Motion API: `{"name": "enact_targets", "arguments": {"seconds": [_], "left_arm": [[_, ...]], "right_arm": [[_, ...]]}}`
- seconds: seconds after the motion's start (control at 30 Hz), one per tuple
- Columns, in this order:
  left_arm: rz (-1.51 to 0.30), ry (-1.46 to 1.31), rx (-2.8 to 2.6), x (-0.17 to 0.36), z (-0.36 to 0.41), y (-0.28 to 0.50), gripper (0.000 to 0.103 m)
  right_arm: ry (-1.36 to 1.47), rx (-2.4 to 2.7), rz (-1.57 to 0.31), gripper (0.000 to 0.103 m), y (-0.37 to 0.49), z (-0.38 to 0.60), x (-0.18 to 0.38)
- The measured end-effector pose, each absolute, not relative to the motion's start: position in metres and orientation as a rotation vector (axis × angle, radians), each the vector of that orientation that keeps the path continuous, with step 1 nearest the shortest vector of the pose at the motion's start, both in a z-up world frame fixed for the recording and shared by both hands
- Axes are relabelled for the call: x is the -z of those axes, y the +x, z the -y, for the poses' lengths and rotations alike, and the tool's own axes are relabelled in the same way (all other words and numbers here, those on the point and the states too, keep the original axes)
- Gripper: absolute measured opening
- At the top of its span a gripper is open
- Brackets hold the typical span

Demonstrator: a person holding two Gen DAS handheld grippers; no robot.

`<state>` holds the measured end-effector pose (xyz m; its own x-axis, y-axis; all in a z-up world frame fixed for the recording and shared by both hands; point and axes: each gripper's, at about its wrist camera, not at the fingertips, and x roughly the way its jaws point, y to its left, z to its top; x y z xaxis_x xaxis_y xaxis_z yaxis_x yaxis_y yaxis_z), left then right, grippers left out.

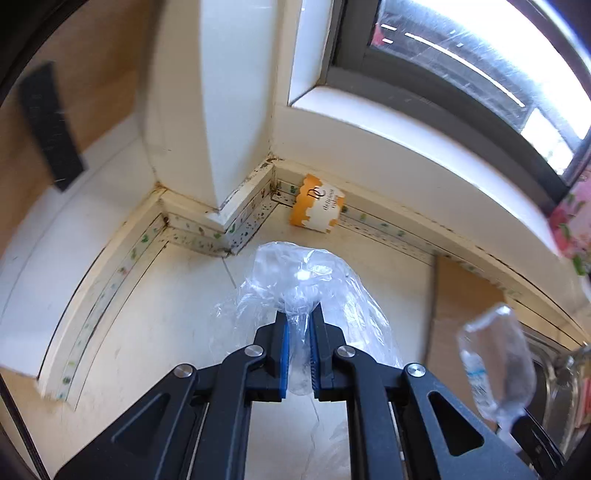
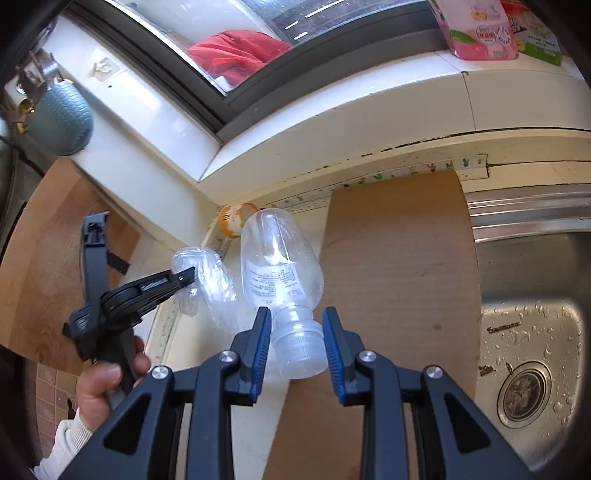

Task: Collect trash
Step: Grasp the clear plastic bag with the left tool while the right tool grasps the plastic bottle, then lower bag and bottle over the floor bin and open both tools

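My left gripper (image 1: 299,321) is shut on a crumpled clear plastic bag (image 1: 310,273) and holds it above the cream counter; the bag also shows in the right wrist view (image 2: 207,273), with the left gripper (image 2: 184,275) on it. My right gripper (image 2: 295,332) is closed on the cap and neck of a clear plastic bottle (image 2: 280,266) with a printed label, lifted above the counter. The bottle appears at the right of the left wrist view (image 1: 495,362). An orange and white paper cup (image 1: 317,205) lies on its side against the wall in the corner; it also shows in the right wrist view (image 2: 234,218).
A brown cardboard sheet (image 2: 399,258) lies on the counter beside a wet steel sink (image 2: 532,325). A window sill (image 2: 332,110) carries pink and green packets (image 2: 480,33). A white pillar (image 1: 229,110) stands in the corner. A blue-grey holder (image 2: 61,114) hangs at left.
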<state>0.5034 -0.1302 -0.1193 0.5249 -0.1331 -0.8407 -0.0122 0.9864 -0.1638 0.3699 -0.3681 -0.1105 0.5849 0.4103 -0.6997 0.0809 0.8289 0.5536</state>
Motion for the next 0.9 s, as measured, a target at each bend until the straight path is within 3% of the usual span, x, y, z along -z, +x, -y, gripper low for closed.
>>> {"name": "enact_targets", "arguments": {"seconds": [0.47,0.67,0.9], "left_arm": [[-0.953,-0.033,0.256,0.03,0.077,0.306,0.007],[-0.991,-0.034,0.268,0.039,0.029,0.199,0.007],[-1.057,-0.045,0.258,0.088,-0.019,0.099,0.007]], "right_arm": [[0.572,-0.209,-0.9,0.028,0.221,0.308,0.057],[0.534,-0.228,-0.942,0.028,0.126,0.252,0.054],[0.457,-0.28,-1.088,0.028,0.039,0.188,0.082]]}}
